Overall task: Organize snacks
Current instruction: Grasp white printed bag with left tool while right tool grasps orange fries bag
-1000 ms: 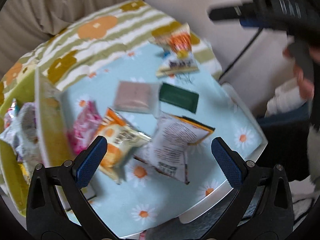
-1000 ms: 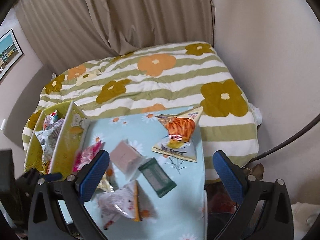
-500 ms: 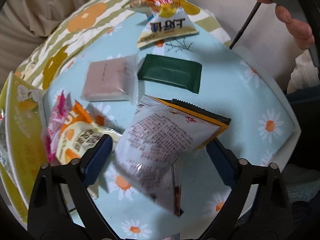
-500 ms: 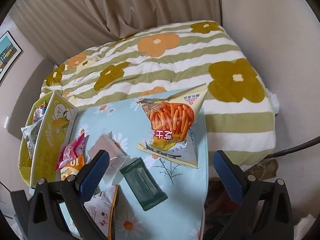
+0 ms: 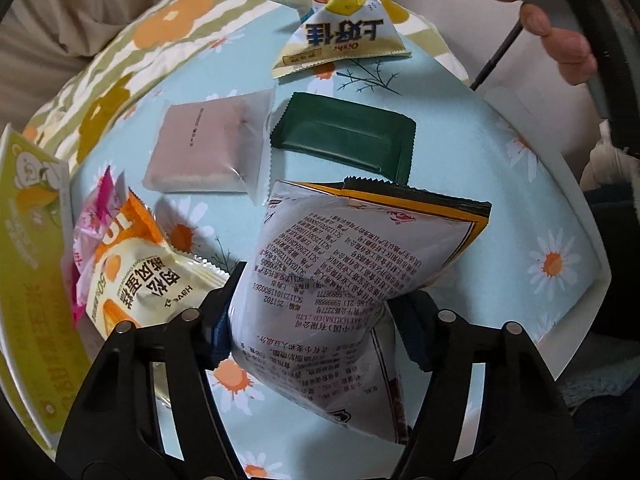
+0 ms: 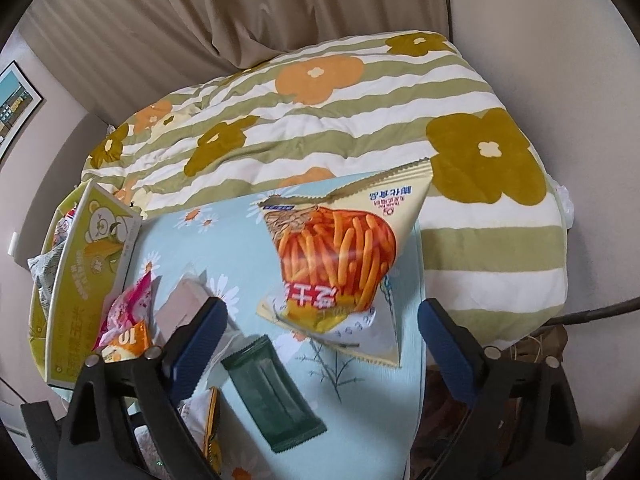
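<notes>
A beige curtain (image 6: 256, 20) hangs behind a bed whose quilt (image 6: 360, 120) is striped green and white with orange and olive flowers; a framed picture (image 6: 16, 104) is on the wall at the left edge of the right wrist view. In front of the quilt is a small table (image 5: 580, 208) under a pale blue daisy-print cloth, and the snacks lie scattered on it. The left gripper (image 5: 316, 320) points steeply down and its jaws are closing on a white printed snack bag (image 5: 352, 264), with both pads already pressing its sides. Just beyond lie a dark green packet (image 5: 344, 136) and a brownish packet (image 5: 208, 148), side by side. An orange-and-cream bag (image 5: 140, 280) and a pink wrapper (image 5: 96, 216) lie beside a yellow-green carton (image 6: 88, 280) at the table's left edge. The right gripper (image 6: 320, 336) is wide but closing, nothing between its jaws, with the triangular fries bag (image 6: 340, 256) lying ahead of it near the quilt.
</notes>
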{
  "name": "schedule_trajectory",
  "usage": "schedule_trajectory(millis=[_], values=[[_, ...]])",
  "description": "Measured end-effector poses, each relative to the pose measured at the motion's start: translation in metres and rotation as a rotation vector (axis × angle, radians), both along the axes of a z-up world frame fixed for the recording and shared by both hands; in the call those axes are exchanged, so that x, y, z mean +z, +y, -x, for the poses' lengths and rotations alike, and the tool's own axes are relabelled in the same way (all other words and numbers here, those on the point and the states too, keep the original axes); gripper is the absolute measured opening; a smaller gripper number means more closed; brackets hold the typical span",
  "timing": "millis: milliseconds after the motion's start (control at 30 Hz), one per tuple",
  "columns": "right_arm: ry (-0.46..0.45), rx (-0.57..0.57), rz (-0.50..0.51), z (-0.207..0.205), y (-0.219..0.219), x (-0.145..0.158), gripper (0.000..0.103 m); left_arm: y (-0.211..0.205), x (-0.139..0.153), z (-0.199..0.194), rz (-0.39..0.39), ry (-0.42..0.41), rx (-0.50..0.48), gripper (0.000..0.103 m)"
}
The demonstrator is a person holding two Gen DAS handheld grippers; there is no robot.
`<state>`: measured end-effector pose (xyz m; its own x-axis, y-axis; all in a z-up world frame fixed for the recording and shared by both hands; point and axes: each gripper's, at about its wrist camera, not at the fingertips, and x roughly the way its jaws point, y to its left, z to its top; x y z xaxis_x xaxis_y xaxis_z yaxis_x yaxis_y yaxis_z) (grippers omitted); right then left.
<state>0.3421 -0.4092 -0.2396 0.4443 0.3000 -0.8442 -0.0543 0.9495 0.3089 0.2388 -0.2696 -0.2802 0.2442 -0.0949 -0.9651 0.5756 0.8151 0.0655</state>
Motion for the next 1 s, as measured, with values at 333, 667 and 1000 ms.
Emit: schedule_trajectory(millis=[333,667,1000], values=[[0.029,0.020,0.006,-0.021,0.006,-0.022,0.069,0.007,0.001,-0.005,0.062,0.044,0.061,0.061],[0.031,0.039,0.006,-0.021,0.008,-0.023,0.042,0.014,0.012,-0.006,0.118,0.062,0.086,0.061],[-0.028,0.010,-0.001,-0.003,0.002,0.013,0.041,0.019,0.047,-0.002,0.195,0.019,0.115,0.061]])
